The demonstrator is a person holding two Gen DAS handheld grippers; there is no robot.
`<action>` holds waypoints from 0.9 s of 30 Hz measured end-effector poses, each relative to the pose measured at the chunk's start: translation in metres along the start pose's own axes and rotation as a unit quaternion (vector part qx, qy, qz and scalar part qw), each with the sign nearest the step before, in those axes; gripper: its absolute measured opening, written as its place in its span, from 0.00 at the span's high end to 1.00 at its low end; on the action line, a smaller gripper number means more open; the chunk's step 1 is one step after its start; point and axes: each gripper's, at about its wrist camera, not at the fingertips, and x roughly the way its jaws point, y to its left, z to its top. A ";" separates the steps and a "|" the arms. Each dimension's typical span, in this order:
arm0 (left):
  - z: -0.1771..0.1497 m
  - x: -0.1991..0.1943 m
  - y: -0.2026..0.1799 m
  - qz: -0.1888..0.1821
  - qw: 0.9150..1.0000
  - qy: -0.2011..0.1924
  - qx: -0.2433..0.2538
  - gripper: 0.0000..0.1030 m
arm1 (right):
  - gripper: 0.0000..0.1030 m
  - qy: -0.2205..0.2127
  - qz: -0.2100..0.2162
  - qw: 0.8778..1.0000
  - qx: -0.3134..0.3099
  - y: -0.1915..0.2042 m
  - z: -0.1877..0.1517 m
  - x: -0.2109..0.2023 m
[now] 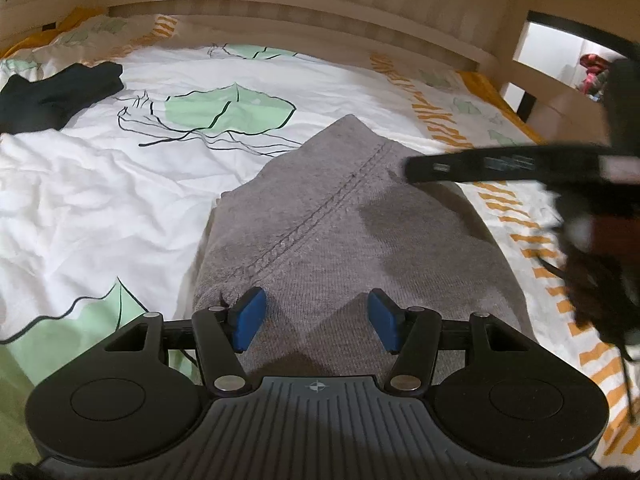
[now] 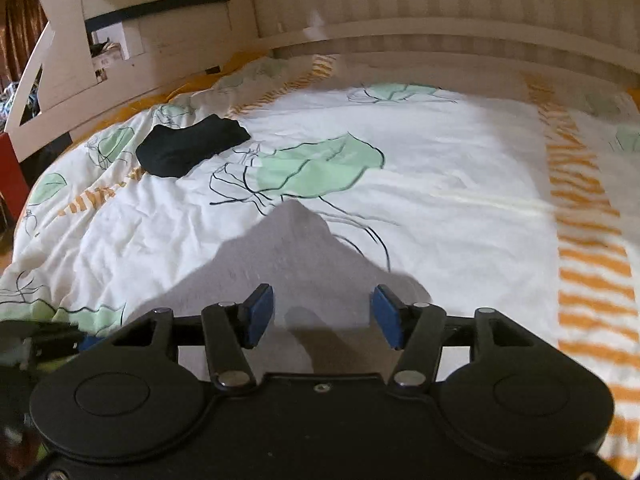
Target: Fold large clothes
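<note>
Nearest the lens in each wrist view sat the black body of that camera's own gripper, its blue-padded jaws spread apart with nothing between them. Beyond them stretched the bed [image 1: 100, 184], covered with a white duvet printed with green leaves and black line drawings, and edged with orange stripes along the right side. A pale wooden bed frame [image 1: 280, 4] curved around the far end.

On the duvet lay the grey knitted garment [image 1: 332, 216], a large folded piece with a cable-stitch line running up its middle to a pointed far end. It rested toward the right half of the bed, directly under the left gripper [image 1: 316, 316], whose pads hung just above the near part of the cloth; whether they touched it could not be told. In the right wrist view, the same grey cloth [image 2: 292, 256] showed as a blurred peak ahead of the right gripper [image 2: 322, 316], which also hovered over it.

The right gripper appeared in the left wrist view as a blurred dark bar [image 1: 500, 166] over the garment's right edge.

Well apart, at the far left of the bed, sat a small black folded garment [image 2: 188, 150].
</note>
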 end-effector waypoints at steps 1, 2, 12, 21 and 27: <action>0.000 0.000 -0.001 0.000 1.000 0.000 0.002 0.46 | 0.39 0.007 -0.008 1.000 -0.005 0.003 0.004 0.009; 0.000 -0.001 0.000 0.000 1.000 0.000 0.004 0.46 | 0.39 0.016 -0.017 1.000 -0.006 0.005 0.007 0.019; 0.001 -0.004 0.000 -0.006 1.000 0.007 0.016 0.46 | 0.25 0.087 -0.003 0.995 0.057 -0.014 0.023 0.075; 0.001 -0.011 0.006 -0.019 0.997 0.033 0.062 0.46 | 0.23 0.016 0.022 1.000 0.007 -0.009 -0.019 -0.042; 0.000 -0.016 0.003 -0.009 0.996 0.038 0.086 0.46 | 0.19 0.065 0.021 0.997 -0.043 0.010 -0.083 -0.087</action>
